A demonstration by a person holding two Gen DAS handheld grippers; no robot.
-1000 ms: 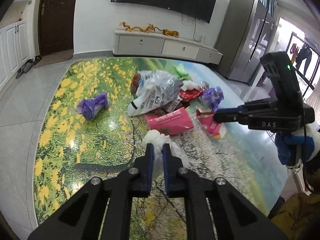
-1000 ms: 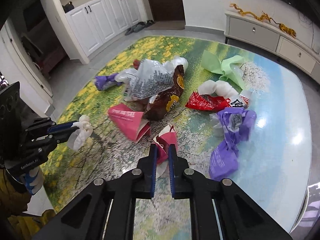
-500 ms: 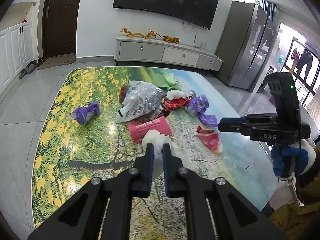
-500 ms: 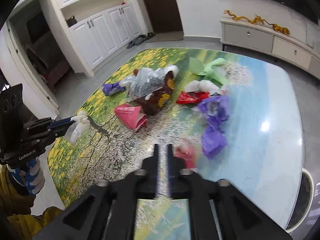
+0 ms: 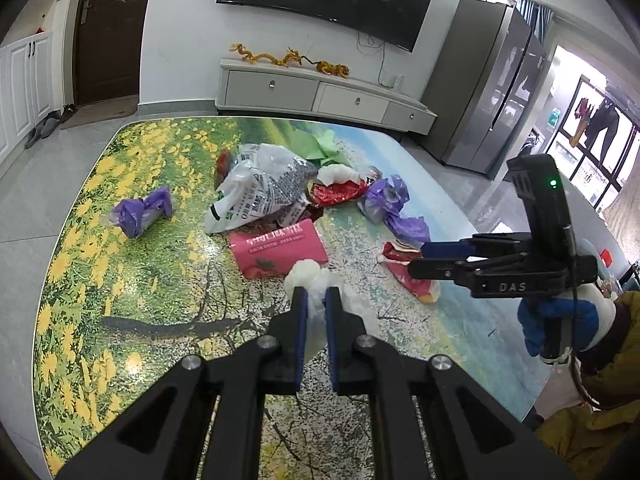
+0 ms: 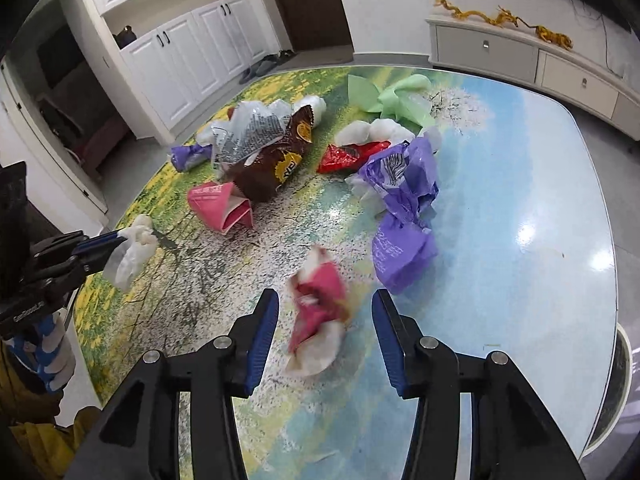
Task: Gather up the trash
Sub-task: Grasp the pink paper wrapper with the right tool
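Note:
My left gripper [image 5: 316, 300] is shut on a white plastic bag [image 5: 310, 276] and holds it above the table; both show in the right wrist view, gripper [image 6: 96, 246] and bag [image 6: 132, 252]. My right gripper [image 6: 324, 332] is open, with a pink-red wrapper [image 6: 320, 308] blurred between its fingers on the table. In the left wrist view the right gripper [image 5: 420, 258] hovers over that wrapper [image 5: 408, 276]. A pink packet [image 5: 280, 248], a purple bag [image 6: 400, 208] and a clear printed bag [image 5: 260, 192] lie on the table.
The flower-printed table [image 5: 120, 280] also carries a small purple bag [image 5: 140, 212], a red wrapper [image 6: 348, 156], a brown snack bag [image 6: 276, 164] and green paper [image 6: 392, 96]. A TV cabinet [image 5: 320, 96] stands behind. The table's right edge [image 6: 612, 280] is close.
My right gripper has opened and let go of the pink-red wrapper, which has dropped onto the table. My left gripper has lifted back with the white bag in it.

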